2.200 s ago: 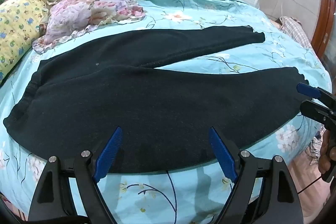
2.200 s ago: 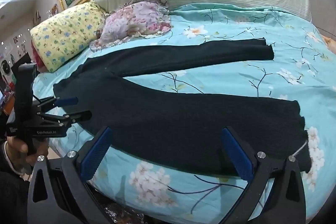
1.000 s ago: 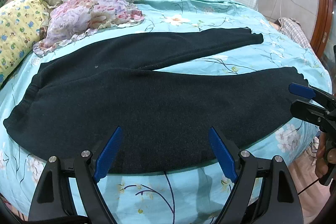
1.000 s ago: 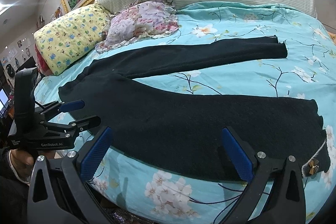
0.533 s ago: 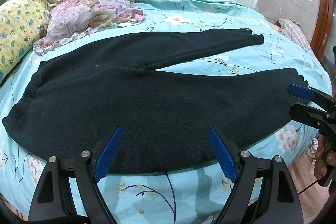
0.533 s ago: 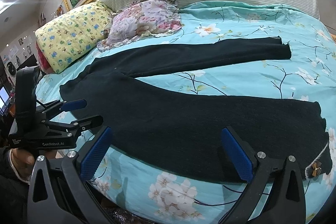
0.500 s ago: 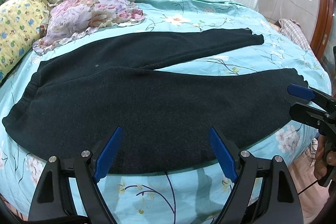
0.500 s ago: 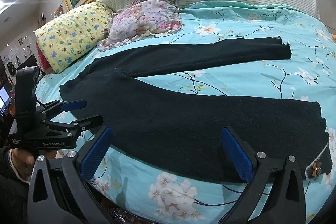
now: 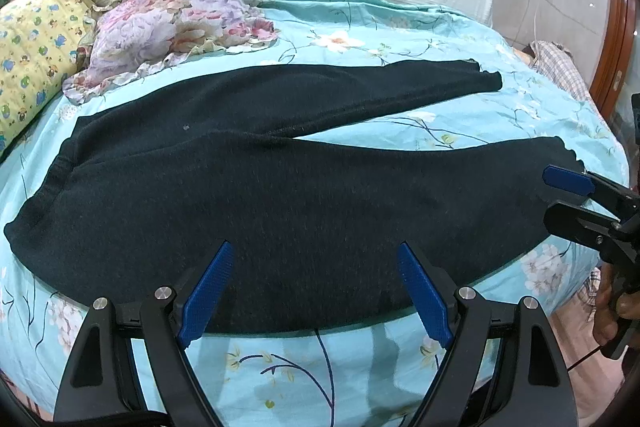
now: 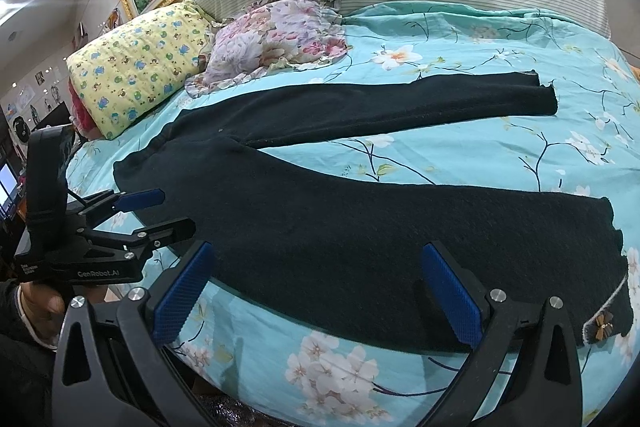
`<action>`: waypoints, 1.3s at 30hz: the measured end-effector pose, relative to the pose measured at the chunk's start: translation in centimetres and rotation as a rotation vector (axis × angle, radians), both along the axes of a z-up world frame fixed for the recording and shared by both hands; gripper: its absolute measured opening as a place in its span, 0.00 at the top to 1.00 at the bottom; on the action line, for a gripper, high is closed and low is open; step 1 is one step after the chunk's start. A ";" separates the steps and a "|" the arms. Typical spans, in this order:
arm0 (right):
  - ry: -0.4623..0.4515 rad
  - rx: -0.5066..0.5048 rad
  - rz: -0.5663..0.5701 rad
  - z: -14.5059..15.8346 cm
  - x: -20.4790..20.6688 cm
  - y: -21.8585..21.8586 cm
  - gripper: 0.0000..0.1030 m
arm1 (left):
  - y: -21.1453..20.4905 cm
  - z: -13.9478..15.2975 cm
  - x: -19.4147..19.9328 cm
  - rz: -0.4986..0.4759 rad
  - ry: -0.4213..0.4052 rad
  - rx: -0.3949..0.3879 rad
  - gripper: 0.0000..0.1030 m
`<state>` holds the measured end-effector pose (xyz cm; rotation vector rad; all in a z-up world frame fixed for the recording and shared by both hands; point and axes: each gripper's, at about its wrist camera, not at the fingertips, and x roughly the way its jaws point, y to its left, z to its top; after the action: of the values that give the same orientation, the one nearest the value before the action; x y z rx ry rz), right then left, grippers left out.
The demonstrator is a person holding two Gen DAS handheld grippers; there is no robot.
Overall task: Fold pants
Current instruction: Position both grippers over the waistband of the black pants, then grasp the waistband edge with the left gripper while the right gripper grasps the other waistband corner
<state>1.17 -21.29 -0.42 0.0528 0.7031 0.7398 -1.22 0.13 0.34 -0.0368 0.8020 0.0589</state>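
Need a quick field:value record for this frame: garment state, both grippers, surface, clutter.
garment: black pants, spread flat, unfolded, legs splayed apart in a V
waistband: at the left end as seen in the left wrist view, near the left gripper
cuffs: near cuff by the right gripper; far cuff lies free
left gripper: open, holds nothing, at the waist edge
right gripper: open, holds nothing, at the near cuff
surface: bed with teal floral sheet
clutter: yellow pillow, floral pillow, both beyond the pants
fold progress: not started
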 end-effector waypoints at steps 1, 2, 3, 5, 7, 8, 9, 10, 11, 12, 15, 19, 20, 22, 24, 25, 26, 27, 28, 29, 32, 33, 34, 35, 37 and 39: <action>-0.001 0.000 -0.001 0.0 0.0 0.0 0.00 | 0.0 0.1 0.0 -0.001 -0.002 -0.001 0.18; -0.002 0.000 0.000 0.0 0.1 0.0 0.00 | 0.0 0.2 0.0 -0.001 -0.004 -0.001 0.18; -0.002 0.000 0.000 0.0 0.0 0.0 0.00 | 0.0 0.2 0.0 -0.002 -0.006 -0.003 0.18; -0.003 -0.001 -0.002 0.1 0.1 0.0 0.00 | 0.0 0.4 0.1 -0.005 -0.007 -0.006 0.18; -0.001 0.001 -0.001 0.1 0.1 0.0 0.00 | 0.1 0.5 0.1 -0.006 -0.008 -0.009 0.18; -0.002 0.002 -0.001 0.1 0.1 0.0 0.00 | 0.1 0.6 0.2 -0.007 -0.008 -0.012 0.18; -0.003 0.002 -0.001 0.2 0.2 0.1 0.00 | 0.2 0.7 0.3 -0.011 -0.009 -0.014 0.18; -0.003 0.002 -0.001 0.3 0.3 0.2 0.00 | 0.3 0.7 0.4 -0.012 -0.009 -0.015 0.18; -0.005 0.002 0.000 0.4 0.4 0.3 0.00 | 0.3 0.8 0.5 -0.014 -0.010 -0.016 0.18; -0.006 0.004 0.000 0.5 0.4 0.3 0.00 | 0.4 0.9 0.6 -0.016 -0.010 -0.020 0.18; 0.000 0.011 -0.002 0.9 1.0 0.4 0.00 | 0.8 1.1 1.1 -0.028 -0.008 -0.035 0.18; 0.024 0.026 -0.009 1.4 2.3 0.1 0.00 | 1.5 1.6 2.3 -0.039 -0.007 -0.036 0.18; 0.029 0.026 -0.012 1.5 2.6 0.1 0.00 | 1.7 1.8 2.6 -0.039 -0.009 -0.037 0.18; 0.033 0.017 -0.024 1.7 3.3 -0.1 0.00 | 2.2 2.0 3.4 -0.045 -0.005 -0.044 0.18; 0.043 0.017 -0.039 1.9 4.1 -0.3 0.00 | 2.7 2.2 4.2 -0.051 0.001 -0.050 0.18; 0.050 0.022 -0.041 2.0 4.5 -0.5 0.00 | 2.9 2.3 4.7 -0.051 0.003 -0.051 0.18; 0.059 0.024 -0.048 2.1 5.1 -0.6 0.00 | 3.2 2.5 5.2 -0.053 0.004 -0.052 0.18; 0.067 0.022 -0.058 2.2 5.6 -0.8 0.00 | 3.3 2.5 5.6 -0.057 0.007 -0.053 0.18; 0.072 0.019 -0.064 2.3 6.0 -0.9 0.00 | 3.5 2.6 6.1 -0.062 0.013 -0.054 0.18; 0.075 0.018 -0.070 2.5 6.6 -1.0 0.00 | 3.7 2.8 6.7 -0.064 0.015 -0.055 0.18; 0.080 -0.005 -0.095 3.1 8.3 -1.4 0.00 | 4.3 3.2 8.4 -0.076 0.024 -0.069 0.18; 0.081 -0.012 -0.103 3.2 8.7 -1.5 0.00 | 4.5 3.3 8.8 -0.079 0.025 -0.072 0.18; 0.074 -0.021 -0.118 3.3 9.4 -1.7 0.00 | 4.7 3.4 9.5 -0.084 0.028 -0.076 0.18; 0.079 -0.026 -0.128 3.5 10.1 -1.9 0.00 | 4.7 3.5 10.2 -0.091 0.033 -0.078 0.18; 0.097 -0.027 -0.145 3.6 11.4 -2.3 0.00 | 4.9 3.8 11.8 -0.108 0.042 -0.076 0.18; 0.115 -0.025 -0.161 3.7 12.8 -2.7 0.00 | 4.9 4.1 13.1 -0.133 0.047 -0.068 0.18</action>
<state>13.92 -23.99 3.31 0.1286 0.8077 0.5772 11.91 5.01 4.39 -0.0465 0.8518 -0.0940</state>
